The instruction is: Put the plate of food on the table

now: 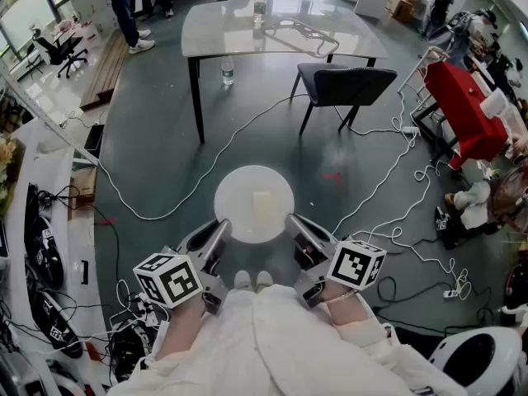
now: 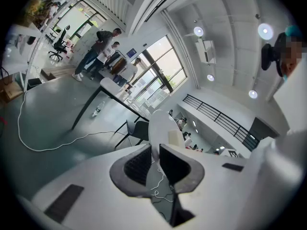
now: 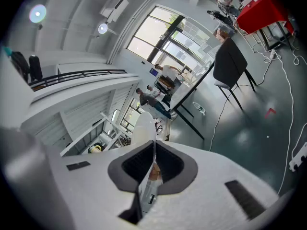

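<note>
The left tool [image 1: 217,234] is clamping the left rim of the plate [image 1: 247,190], with its pads pressing on the thin white edge from both sides. The plate is hanging level in the air in front of the person, above the floor [image 1: 157,159], and a pale block of food [image 1: 262,208] is lying near its centre. The right tool [image 1: 294,223] is gripping the opposite rim in the same way, so the line of hold is running left to right across the plate and neither hand is standing nearer to the goal. The counter [image 1: 216,30] is lying straight ahead of both tools and well apart from them, with open floor and a white cable [image 1: 239,135] crossing between. A dark chair [image 1: 345,83] is standing at the right of the counter's near edge, so the left part of that edge is judged to be offering the freer approach. The head view is showing the plate from above, the position of the food and the whole path to the counter, but not the contact at the pads. The left gripper view is showing the plate edge-on between its closed jaws, with the food rising from the plate's upper face. The right gripper view is showing the rim pinched between its jaws and the counter in the distance beyond.
</note>
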The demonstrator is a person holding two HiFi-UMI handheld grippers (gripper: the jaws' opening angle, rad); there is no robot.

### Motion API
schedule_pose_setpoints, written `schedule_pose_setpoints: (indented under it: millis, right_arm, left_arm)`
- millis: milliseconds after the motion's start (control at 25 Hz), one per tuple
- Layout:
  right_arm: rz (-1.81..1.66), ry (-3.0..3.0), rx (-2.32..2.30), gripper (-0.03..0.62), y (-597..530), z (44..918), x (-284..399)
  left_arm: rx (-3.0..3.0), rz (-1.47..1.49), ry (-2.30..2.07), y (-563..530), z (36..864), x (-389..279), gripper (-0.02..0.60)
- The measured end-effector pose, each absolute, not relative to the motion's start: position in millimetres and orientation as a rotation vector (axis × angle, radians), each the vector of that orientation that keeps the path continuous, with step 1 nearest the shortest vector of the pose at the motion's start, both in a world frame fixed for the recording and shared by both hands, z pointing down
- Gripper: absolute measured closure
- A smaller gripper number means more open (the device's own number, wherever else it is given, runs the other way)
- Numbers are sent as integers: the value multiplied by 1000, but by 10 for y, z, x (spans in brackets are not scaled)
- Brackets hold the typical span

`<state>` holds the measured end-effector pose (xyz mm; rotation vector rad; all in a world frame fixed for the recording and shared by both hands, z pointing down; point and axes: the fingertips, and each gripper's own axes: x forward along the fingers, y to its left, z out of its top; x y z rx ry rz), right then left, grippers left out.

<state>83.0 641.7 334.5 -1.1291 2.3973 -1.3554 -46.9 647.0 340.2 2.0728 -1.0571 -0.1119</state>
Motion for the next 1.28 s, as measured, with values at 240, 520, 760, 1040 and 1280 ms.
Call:
schedule_pose_setpoints:
  millis: [240, 520, 760, 1040, 1280]
  right_arm:
    - [-1343, 2428, -1152, 580, 6482, 3346, 848]
    - [-1312, 2467, -1198, 580, 6550, 3360, 892]
    - [-1291, 2490, -1239, 580, 6558, 3415, 946]
    - [-1344, 2537, -1230, 580, 6586, 3518, 930]
    - [-1344, 2562, -1208, 580, 6514, 3548, 1063]
  left_arm:
    - [2074, -102, -1055, 6541, 3416, -445, 523]
    - [2080, -82, -1043, 6601, 3433, -399, 525]
    - [2068, -87, -1038, 6610, 3457, -339, 525]
    - [2013, -114, -1060, 6598, 3512, -350, 526]
    - [1998, -110, -1078, 6561, 3538, -210, 526]
